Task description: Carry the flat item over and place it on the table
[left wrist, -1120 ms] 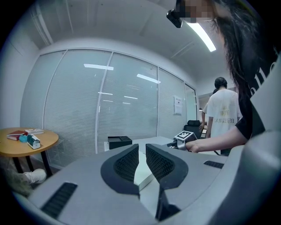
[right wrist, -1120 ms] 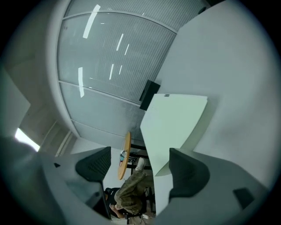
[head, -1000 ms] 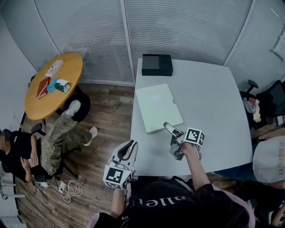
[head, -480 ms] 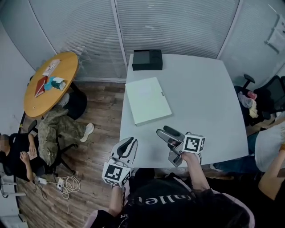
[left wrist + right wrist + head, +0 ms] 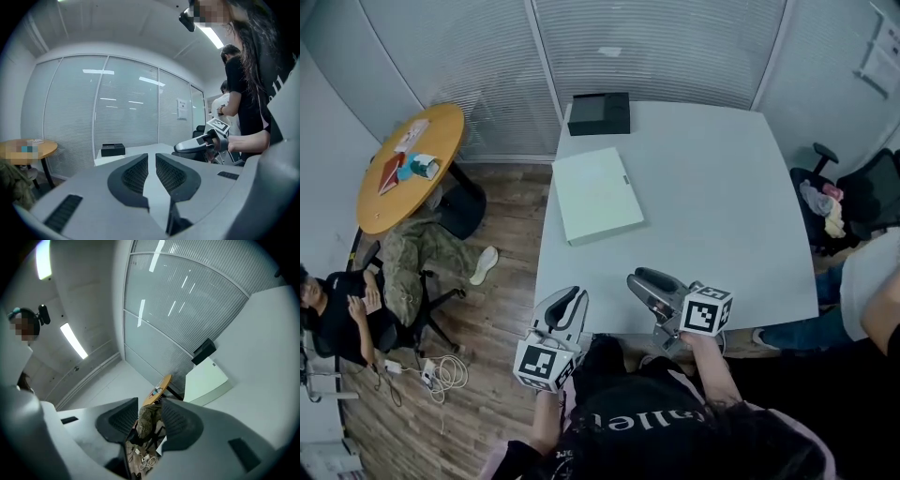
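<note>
Since a second ago the right tool (image 5: 645, 291) has been drawn back from just beside the flat item (image 5: 595, 195) to the near edge of the table (image 5: 712, 206), so that the two are now well apart; its jaws, then spread wide, have just been closing and are now seen in the right gripper view (image 5: 150, 411) with only a modest gap, nothing being held between them; the left tool (image 5: 565, 305) is kept off the table's near left corner as before, its jaws (image 5: 150, 161) almost together with a narrow slit between them and nothing gripped; the flat item has not been shifted on the table and lies flat near the far left edge.

The flat item is a thin, pale green rectangular slab with a smooth matt face; the table is a plain white square top with rounded corners; a low black box (image 5: 599, 113) is set at its far left corner; a round table (image 5: 408, 169) of orange-brown wood stands to the left on a dark plank floor (image 5: 497, 375); the pads of both tools are dark and finely ribbed, set in smooth grey shells.
</note>
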A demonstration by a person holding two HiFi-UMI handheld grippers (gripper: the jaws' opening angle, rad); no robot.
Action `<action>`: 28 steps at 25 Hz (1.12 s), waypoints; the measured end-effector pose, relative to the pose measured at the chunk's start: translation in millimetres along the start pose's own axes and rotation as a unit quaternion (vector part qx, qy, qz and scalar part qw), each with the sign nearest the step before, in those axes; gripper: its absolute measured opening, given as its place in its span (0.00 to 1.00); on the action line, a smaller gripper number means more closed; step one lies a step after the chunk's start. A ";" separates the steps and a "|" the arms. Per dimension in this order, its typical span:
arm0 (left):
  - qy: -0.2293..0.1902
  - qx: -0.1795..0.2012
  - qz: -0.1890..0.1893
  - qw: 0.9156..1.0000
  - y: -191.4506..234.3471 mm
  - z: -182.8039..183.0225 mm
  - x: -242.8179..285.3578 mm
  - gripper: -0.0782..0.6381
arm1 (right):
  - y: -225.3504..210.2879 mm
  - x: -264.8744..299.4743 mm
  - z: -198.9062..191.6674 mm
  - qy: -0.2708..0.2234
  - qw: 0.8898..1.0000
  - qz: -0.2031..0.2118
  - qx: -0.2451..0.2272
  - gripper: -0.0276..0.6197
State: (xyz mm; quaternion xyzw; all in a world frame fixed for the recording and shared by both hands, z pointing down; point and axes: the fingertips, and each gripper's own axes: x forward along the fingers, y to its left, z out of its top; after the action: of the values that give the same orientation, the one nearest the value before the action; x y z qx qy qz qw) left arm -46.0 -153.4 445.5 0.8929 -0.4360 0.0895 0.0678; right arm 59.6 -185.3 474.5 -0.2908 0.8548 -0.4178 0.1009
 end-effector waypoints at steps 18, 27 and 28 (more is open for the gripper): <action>0.020 -0.015 0.033 0.999 -78.7 -20.8 -31.9 0.20 | 20.9 -64.0 -58.1 0.046 0.997 0.005 -0.059 0.16; 0.014 -0.009 0.017 1.000 -70.7 -21.7 -56.4 0.20 | 37.1 -52.2 -71.7 0.031 0.997 -0.010 -0.073 0.16; 0.014 -0.008 0.013 1.000 -68.7 -23.0 -61.7 0.20 | 39.7 -50.1 -74.8 0.029 0.997 -0.015 -0.076 0.16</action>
State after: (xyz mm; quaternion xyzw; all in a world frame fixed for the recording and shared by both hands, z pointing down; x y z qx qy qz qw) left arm -31.2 -59.7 451.4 0.8855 -0.4470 0.0990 0.0798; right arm 52.8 -88.1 487.5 -0.2983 0.8822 -0.3611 0.0478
